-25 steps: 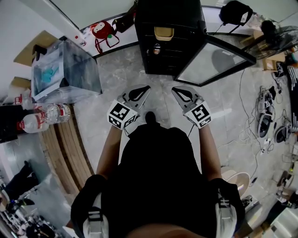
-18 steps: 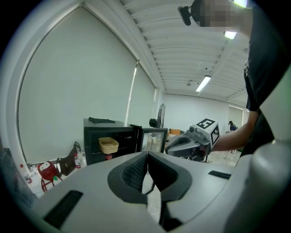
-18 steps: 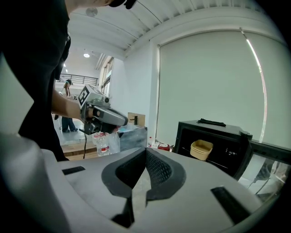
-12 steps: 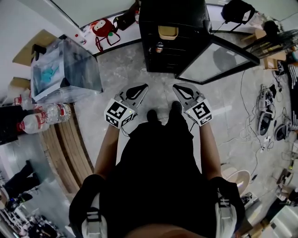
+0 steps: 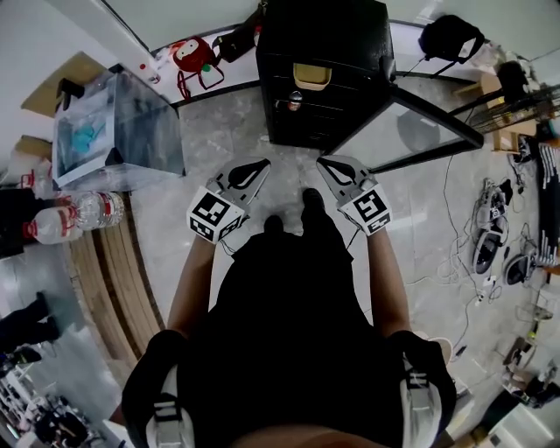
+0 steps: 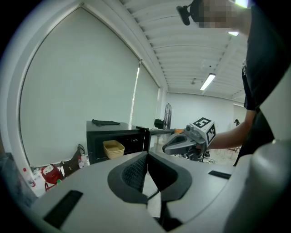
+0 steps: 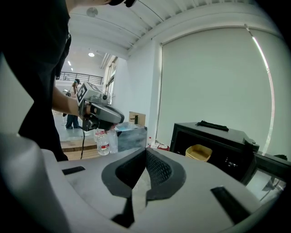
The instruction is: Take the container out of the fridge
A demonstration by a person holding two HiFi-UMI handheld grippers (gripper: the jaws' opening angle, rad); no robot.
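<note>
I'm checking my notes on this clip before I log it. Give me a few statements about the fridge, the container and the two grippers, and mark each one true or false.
1. The door of the black fridge stands open. True.
2. The yellow container sits on the floor in front of the fridge. False: it rests on an upper shelf inside the fridge.
3. The left gripper is clamped on the yellow container. False: its jaws are together on nothing, and it is held short of the fridge.
4. The right gripper is shut and holds nothing. True.
5. Both grippers point toward the fridge. True.
</note>
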